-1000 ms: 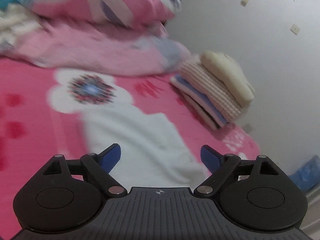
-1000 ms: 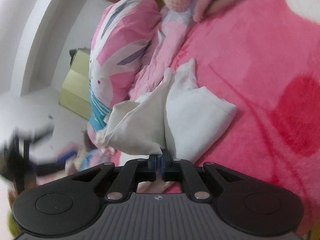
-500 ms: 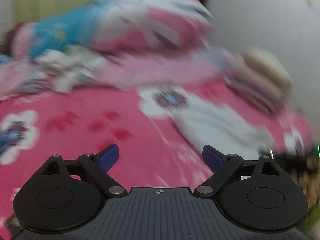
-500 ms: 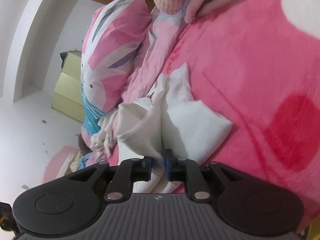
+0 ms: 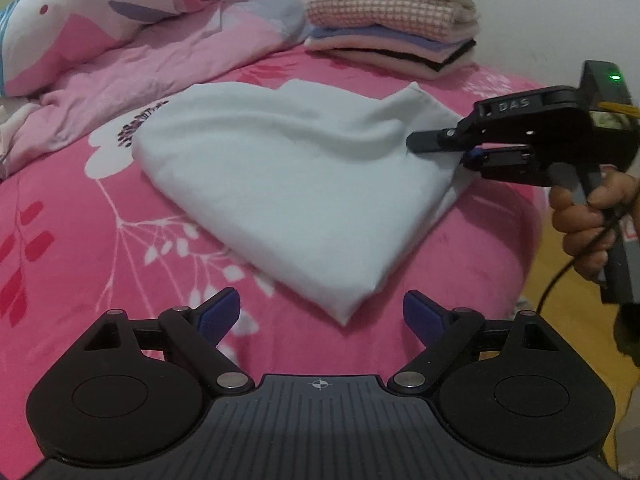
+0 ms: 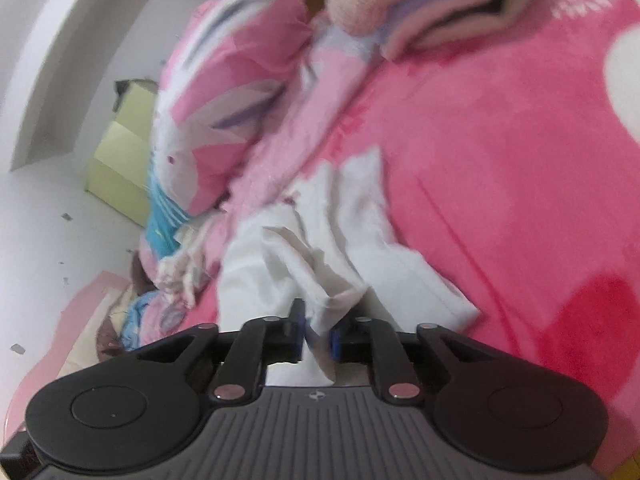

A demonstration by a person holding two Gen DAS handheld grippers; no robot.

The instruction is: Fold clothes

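— Bedroom, mid-fold: where is the garment?
— A white garment [image 5: 288, 184], partly folded, lies on the pink floral bedspread [image 5: 80, 240], its near corner just ahead of the left tongs [image 5: 322, 314].
— And the tongs?
— The left tongs are spread wide with nothing between them, their jaws easing inward. The right tongs [image 6: 318, 330] are clenched on the garment's edge, held by a hand [image 5: 588, 224].
— Behind?
— A stack of folded clothes [image 5: 392, 20] sits near a pink pillow [image 5: 100, 12] and a rumpled quilt [image 5: 152, 68].
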